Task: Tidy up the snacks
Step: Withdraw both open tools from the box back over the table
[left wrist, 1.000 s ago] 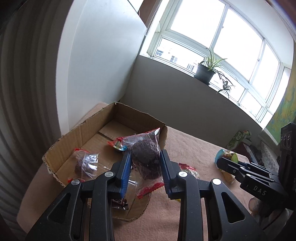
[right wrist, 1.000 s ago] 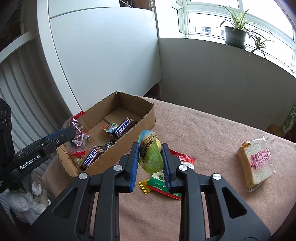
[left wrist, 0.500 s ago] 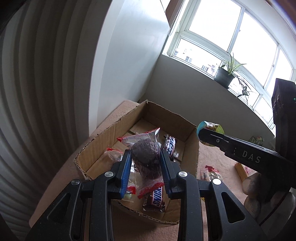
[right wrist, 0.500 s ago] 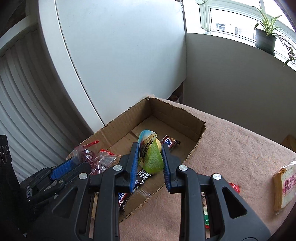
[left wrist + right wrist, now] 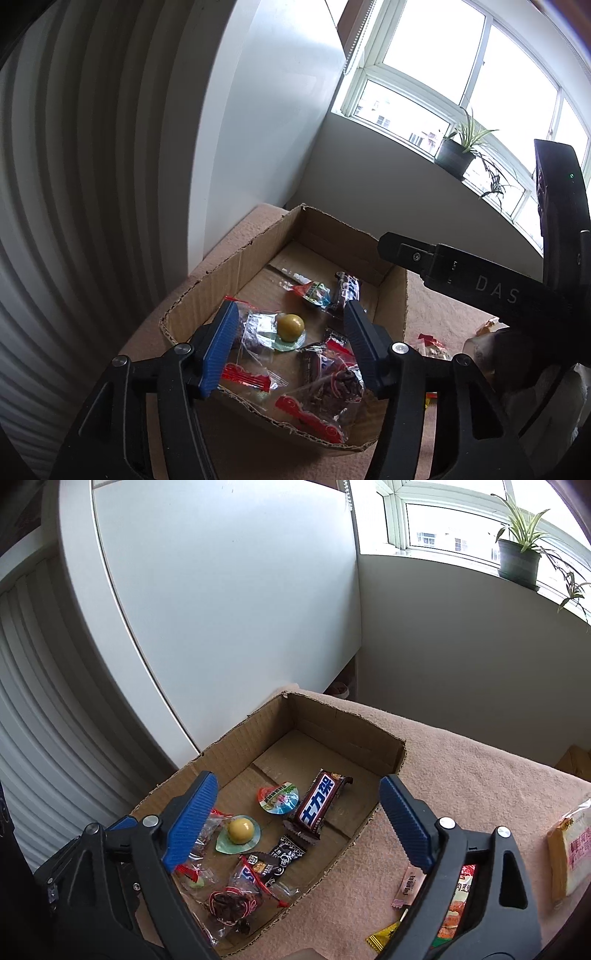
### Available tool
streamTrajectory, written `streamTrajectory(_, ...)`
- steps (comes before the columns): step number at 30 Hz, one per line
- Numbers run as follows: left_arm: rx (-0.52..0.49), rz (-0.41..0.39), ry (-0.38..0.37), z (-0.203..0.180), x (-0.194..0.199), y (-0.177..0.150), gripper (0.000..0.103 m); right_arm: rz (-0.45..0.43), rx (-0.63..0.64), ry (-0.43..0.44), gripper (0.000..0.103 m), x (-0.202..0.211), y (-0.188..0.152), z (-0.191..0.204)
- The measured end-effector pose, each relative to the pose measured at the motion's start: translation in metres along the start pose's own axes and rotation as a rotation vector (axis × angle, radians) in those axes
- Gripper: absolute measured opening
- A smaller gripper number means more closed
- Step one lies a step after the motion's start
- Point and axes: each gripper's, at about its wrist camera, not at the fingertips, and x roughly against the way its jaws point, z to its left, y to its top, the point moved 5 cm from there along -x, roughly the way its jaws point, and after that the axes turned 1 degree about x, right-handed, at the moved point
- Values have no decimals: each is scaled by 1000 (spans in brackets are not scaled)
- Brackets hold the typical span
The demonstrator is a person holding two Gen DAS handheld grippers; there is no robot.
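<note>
While both grippers hang over corrugated cardboard box (image 5: 334, 723), left gripper (image 5: 290, 343) and right gripper (image 5: 295, 821) jaws just opened, nothing between. Glossy jelly cup (image 5: 238, 832) lies inside. Only right view shows wrapped bread (image 5: 569, 853) on fuzzy cloth (image 5: 480, 786).

One cardboard box (image 5: 229, 746) holds two jelly cups (image 5: 238, 834), one large chocolate bar (image 5: 317, 805) and two clear bags of dark snacks (image 5: 232, 904) (other small wrappers there are hard to count). One wrapped bread slice (image 5: 569, 853) lies on the cloth, and one potted plant (image 5: 517, 557) stands on the windowsill.
</note>
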Motion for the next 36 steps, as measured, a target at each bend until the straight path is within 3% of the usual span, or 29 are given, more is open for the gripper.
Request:
streamTrajectory(14,-37,-2,-32,-29,0,-4,60,5,-44,-34,93,38,-20,-58)
streamTrajectory(26,-97,20,-74,-79,-6,-17,60,-45,-153,-106,99,94,-45,-147)
streamTrajectory(36,-176,72,-141,-149,-18,-44,64,-65,-235,-184,100,136,-68,-239)
